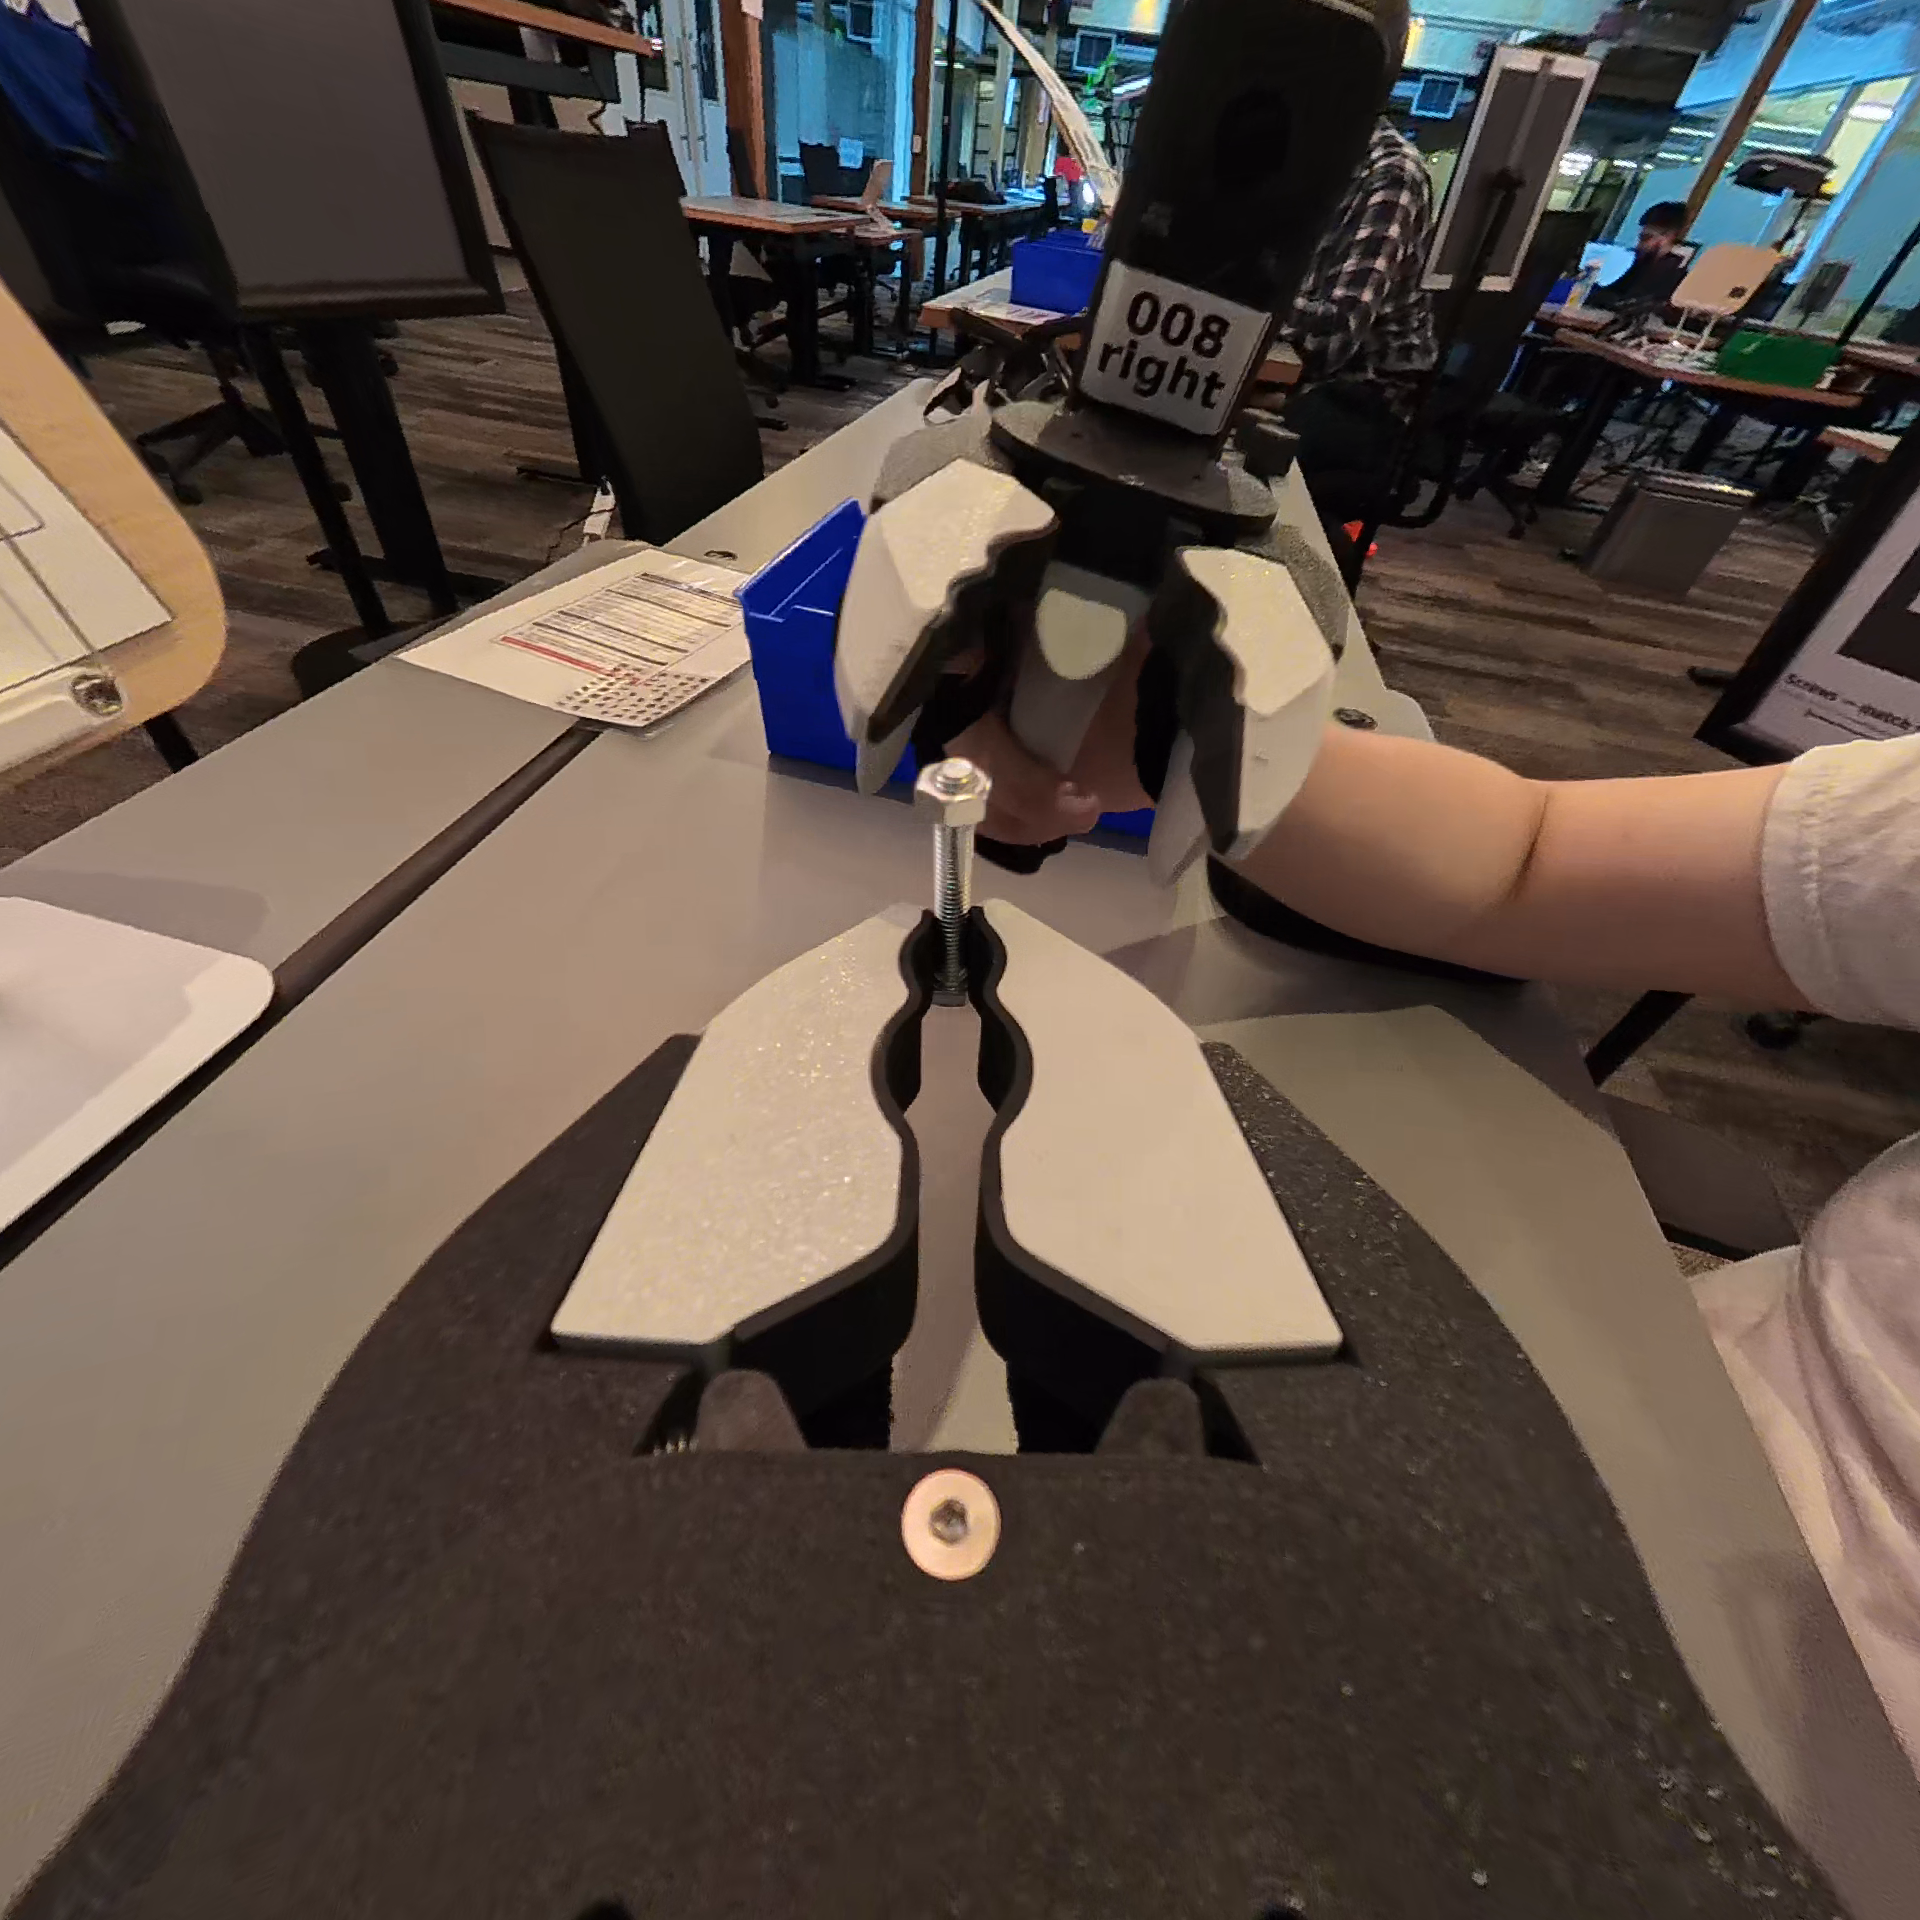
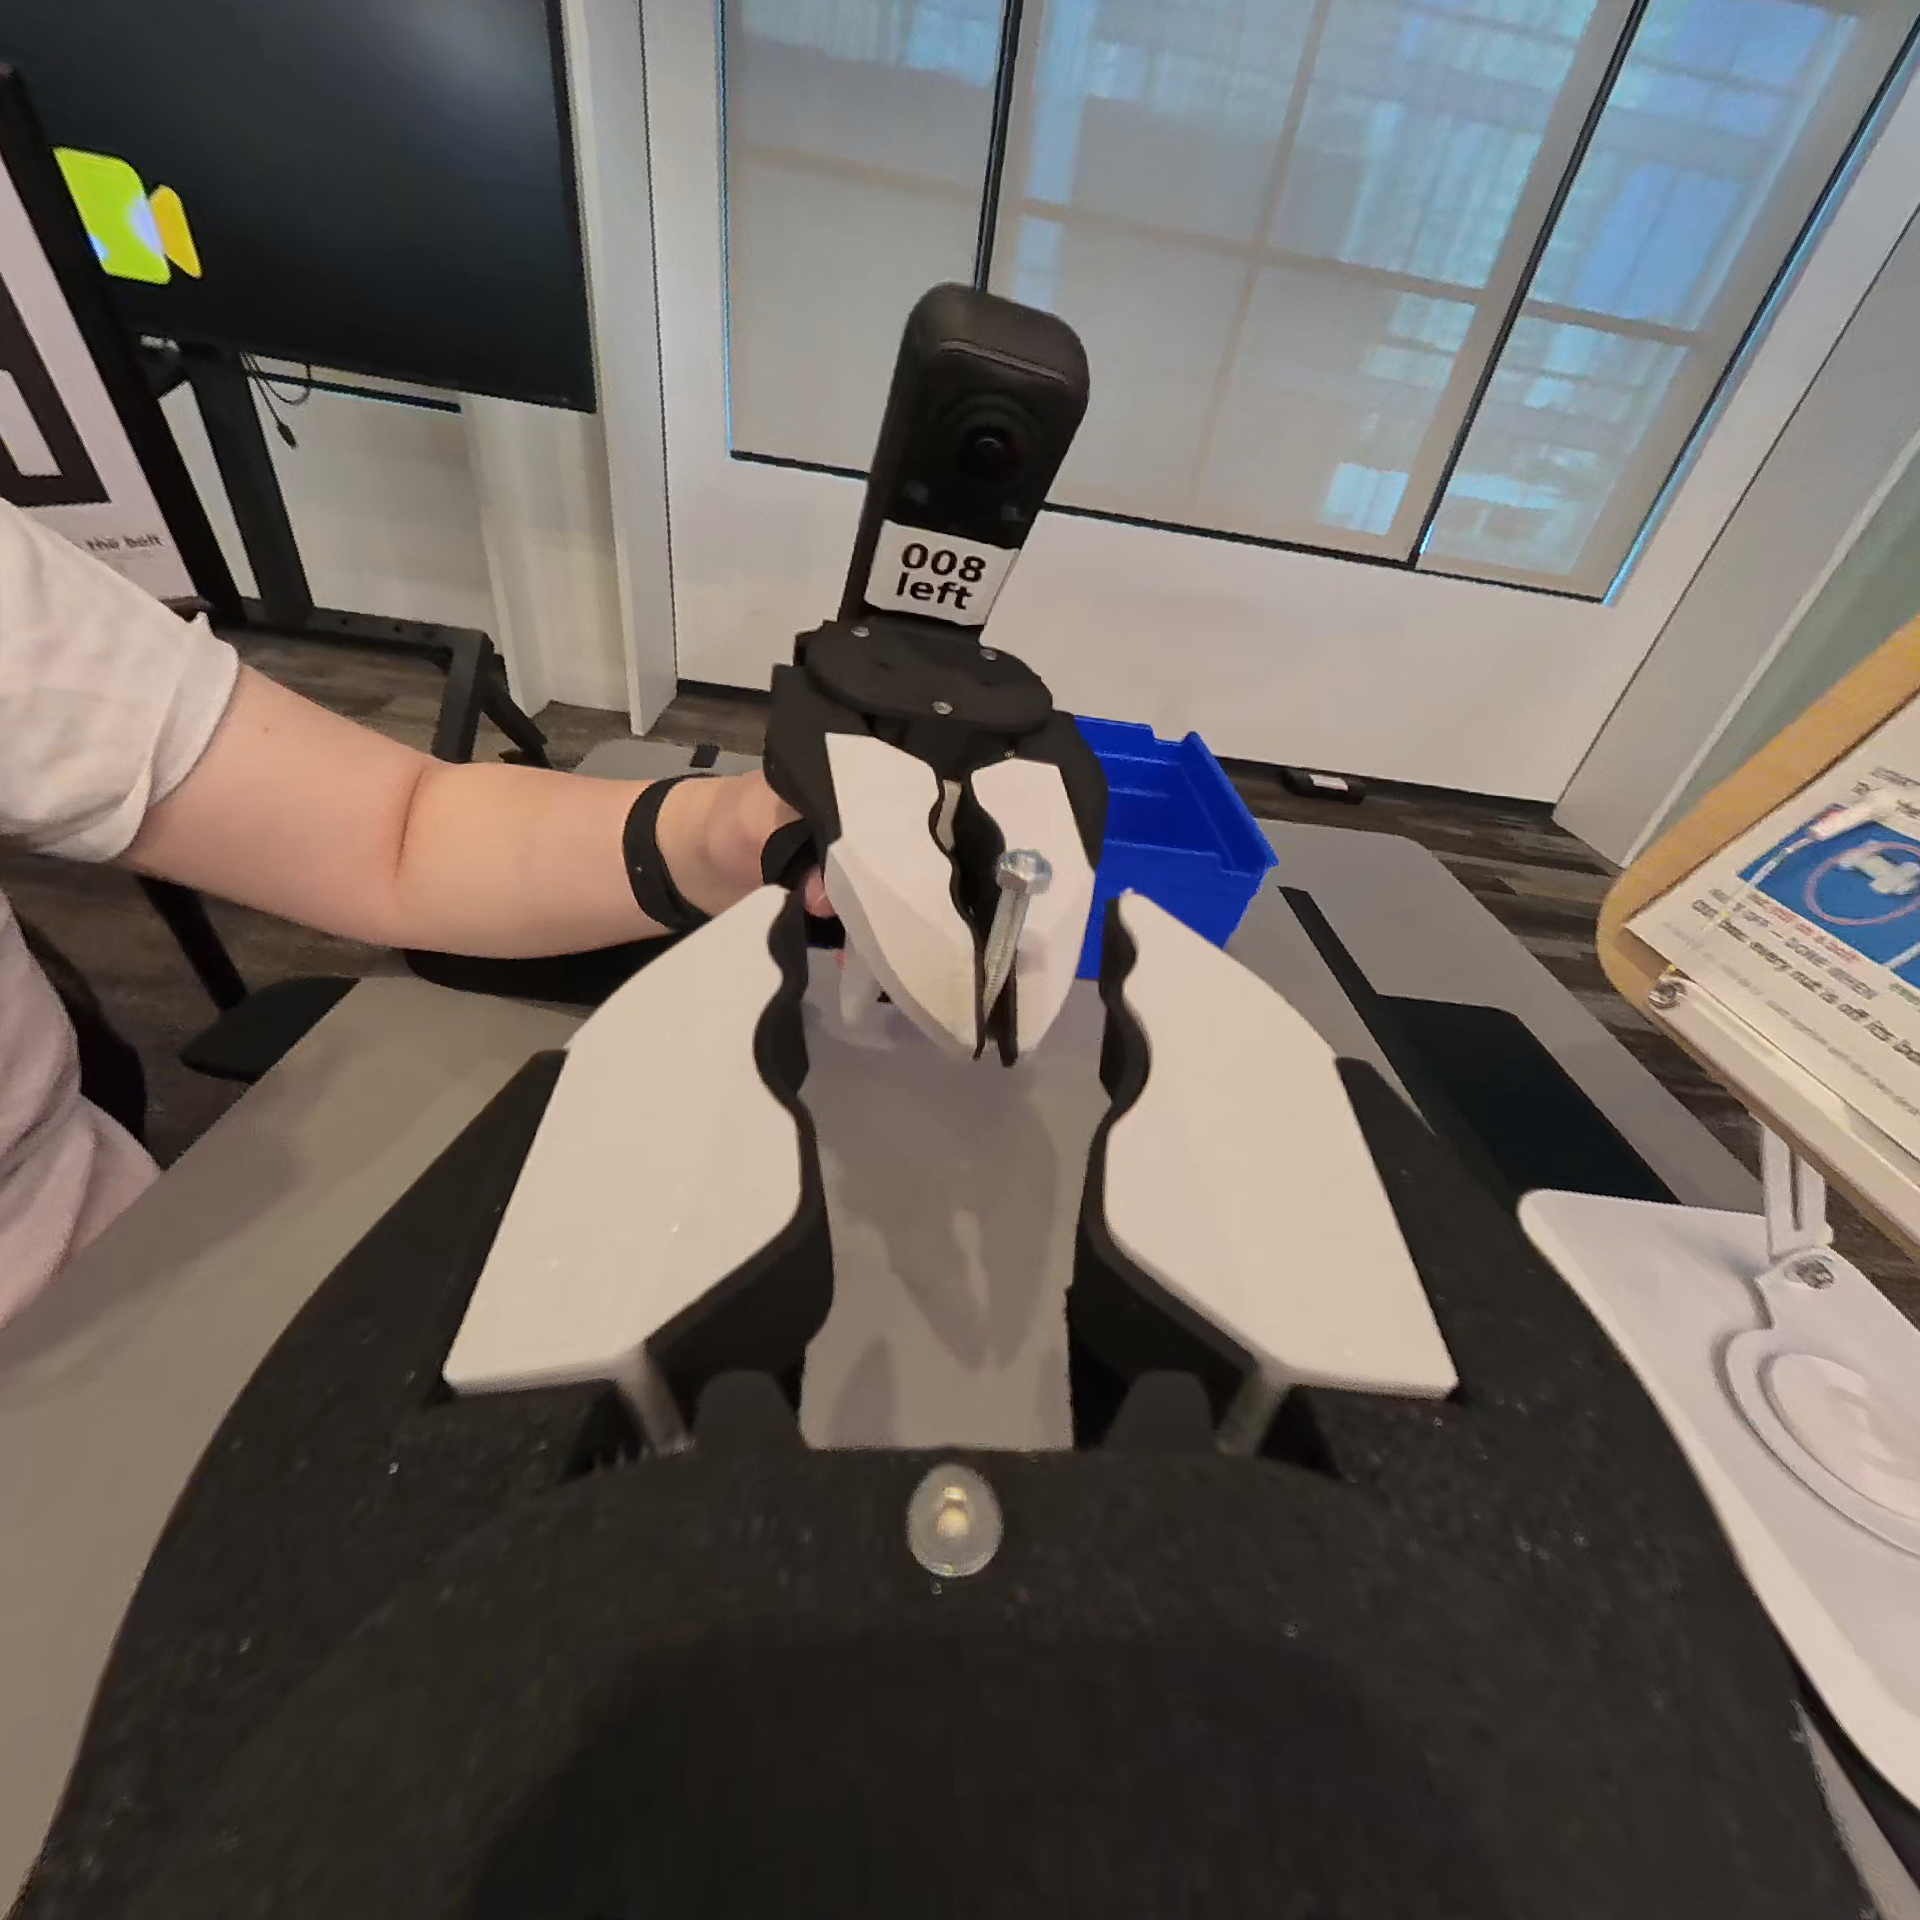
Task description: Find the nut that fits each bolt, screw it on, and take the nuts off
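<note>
Two views, itemised in turn.

Left wrist view. Surroundings: grey table [image 1: 436, 997]; blue bin [image 1: 800, 655] behind the work area; printed sheet [image 1: 613, 644] lying flat to the left of the bin; white tray [image 1: 94, 1029] at the left edge, cut off by the frame; office chairs and desks in the background, with seated persons partly screened. Right gripper [image 1: 1039, 800] hangs opposite, fingers spread apart and empty, one fingertip close to the nut, whether it touches cannot be told; it covers much of the bin. Left gripper [image 1: 951, 935]: fingers closed on the bolt [image 1: 951, 894] near its lower end. Bolt stands upright, silver, threaded, its foot buried between the dark pads. Nut [image 1: 951, 792]: silver hex, sitting at the top of the thread.

Right wrist view. Surroundings: same table [image 2: 260, 1195]; bin [image 2: 1174, 831] behind the left gripper [image 2: 992, 1039]; white stand [image 2: 1704, 1351] carrying a slanted board of instruction sheets [image 2: 1787, 935] at right, cut off; dark wall screen [image 2: 343, 187] upper left; glazed doors behind. Right gripper [image 2: 951, 935]: fingers wide apart, holding nothing, framing the left gripper's tips. Bolt [image 2: 1006, 935] leans slightly, pinched at its lower part between the white fingers; nut [image 2: 1023, 868] at its upper end, blurred and hard to separate from the bolt tip.
</note>
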`<move>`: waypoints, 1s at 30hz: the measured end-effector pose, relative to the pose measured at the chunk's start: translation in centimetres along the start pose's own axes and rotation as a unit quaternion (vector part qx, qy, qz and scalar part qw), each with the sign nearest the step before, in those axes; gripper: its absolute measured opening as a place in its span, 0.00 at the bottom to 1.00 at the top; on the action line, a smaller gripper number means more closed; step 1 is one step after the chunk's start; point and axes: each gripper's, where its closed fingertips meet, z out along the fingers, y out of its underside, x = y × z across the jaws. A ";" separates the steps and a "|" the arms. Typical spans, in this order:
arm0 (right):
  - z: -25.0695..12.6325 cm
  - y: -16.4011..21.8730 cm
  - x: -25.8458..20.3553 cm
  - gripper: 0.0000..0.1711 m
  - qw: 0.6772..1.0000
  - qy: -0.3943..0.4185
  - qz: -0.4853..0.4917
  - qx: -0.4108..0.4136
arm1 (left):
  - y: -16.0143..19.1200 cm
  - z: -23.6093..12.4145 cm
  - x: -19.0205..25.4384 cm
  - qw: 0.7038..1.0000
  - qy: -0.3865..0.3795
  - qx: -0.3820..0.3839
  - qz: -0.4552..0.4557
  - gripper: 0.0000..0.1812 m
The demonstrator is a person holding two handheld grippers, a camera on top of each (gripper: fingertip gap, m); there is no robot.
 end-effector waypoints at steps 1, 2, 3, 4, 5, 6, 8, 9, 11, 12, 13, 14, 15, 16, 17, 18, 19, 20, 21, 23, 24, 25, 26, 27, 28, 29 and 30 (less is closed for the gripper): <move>0.3 -0.1 -0.2 0.32 1.000 -0.002 -0.001 0.001 | 0.0 0.2 0.3 1.000 0.002 -0.003 0.005 0.02; 0.5 -0.2 -0.4 0.33 1.000 -0.002 -0.005 -0.001 | 0.0 0.5 0.5 1.000 0.003 -0.007 0.010 0.02; 0.6 -0.2 -0.6 0.33 1.000 -0.007 -0.009 -0.004 | -0.1 0.6 0.7 1.000 0.003 -0.008 0.014 0.02; 0.7 -0.1 -1.0 0.32 1.000 -0.016 -0.009 -0.009 | -0.2 0.7 0.7 1.000 0.001 -0.005 0.016 0.02; 0.7 0.0 -1.3 0.31 0.999 -0.026 -0.008 -0.017 | -0.4 0.7 0.7 1.000 0.001 -0.001 0.014 0.02; 0.6 -0.1 -1.2 0.30 0.999 -0.025 -0.009 -0.016 | -0.5 0.6 0.7 1.000 0.004 0.002 0.009 0.02; 0.1 -0.3 -1.0 0.29 1.000 -0.023 -0.011 -0.017 | -0.8 0.3 0.3 1.000 -0.001 0.011 0.003 0.02; -0.1 -0.6 -0.9 0.28 1.000 -0.022 -0.010 -0.013 | -0.9 0.1 0.0 1.000 -0.006 0.012 0.001 0.02; -0.7 -1.4 -0.3 0.28 1.000 -0.009 -0.011 0.002 | -1.1 -0.1 -0.3 1.000 -0.008 0.011 -0.001 0.02; -0.9 -1.7 -0.1 0.28 1.000 -0.003 -0.010 0.005 | -1.3 -0.2 -0.3 1.000 -0.009 0.013 -0.001 0.02; -1.0 -1.8 0.1 0.29 1.000 0.003 -0.011 0.005 | -1.6 -0.2 -0.2 1.000 -0.007 0.013 -0.001 0.02; -1.1 -1.9 0.3 0.29 1.000 0.007 -0.014 0.004 | -2.0 -0.1 -0.1 1.000 -0.005 0.013 0.000 0.02; -1.1 -2.0 0.4 0.29 1.000 0.013 -0.017 0.002 | -2.4 0.0 0.0 1.000 -0.004 0.012 0.003 0.02; -1.2 -2.1 0.5 0.29 1.000 0.019 -0.019 0.003 | -2.9 0.2 0.2 1.000 -0.004 0.013 0.005 0.02; -1.2 -2.3 0.6 0.30 1.000 0.020 -0.019 0.005 | -3.3 0.4 0.3 1.000 -0.001 0.014 0.007 0.02; -1.2 -2.4 0.5 0.30 1.000 0.019 -0.016 0.008 | -3.7 0.7 0.5 1.000 0.005 0.012 0.005 0.02; -1.2 -2.5 0.5 0.30 1.000 0.020 -0.011 0.009 | -4.0 1.0 0.6 1.000 0.011 0.011 0.002 0.02; -1.2 -2.6 0.6 0.31 1.000 0.022 -0.005 0.009 | -4.4 1.2 0.8 1.000 0.017 0.012 0.001 0.02; -1.3 -2.7 0.5 0.31 1.000 0.022 -0.001 0.011 | -4.5 1.4 1.0 1.000 0.023 0.012 0.002 0.02; -1.3 -3.0 0.5 0.31 1.000 0.023 0.003 0.013 | -4.2 1.6 1.2 1.000 0.028 0.006 0.007 0.02; -1.4 -3.1 0.5 0.31 1.000 0.024 0.005 0.012 | -3.8 1.6 1.1 1.000 0.025 0.002 0.013 0.02; -1.4 -3.2 0.4 0.31 1.000 0.023 0.006 0.012 | -3.3 1.6 1.0 1.000 0.024 -0.003 0.015 0.02; -1.5 -3.4 0.3 0.31 1.000 0.022 0.007 0.014 | -2.9 1.5 1.0 1.000 0.026 -0.008 0.012 0.02; -1.5 -3.5 0.3 0.31 1.000 0.023 0.006 0.015 | -2.6 1.4 0.9 0.999 0.030 -0.010 0.009 0.02; -1.4 -3.6 0.3 0.31 1.000 0.025 0.006 0.017 | -2.5 1.2 0.8 0.999 0.031 -0.007 0.006 0.02; -1.4 -3.6 0.3 0.31 0.999 0.028 0.006 0.017 | -2.4 1.2 0.7 0.999 0.032 -0.005 0.004 0.02; -1.3 -3.6 0.3 0.32 0.999 0.030 0.005 0.016 | -2.2 1.1 0.6 0.999 0.034 -0.008 0.004 0.02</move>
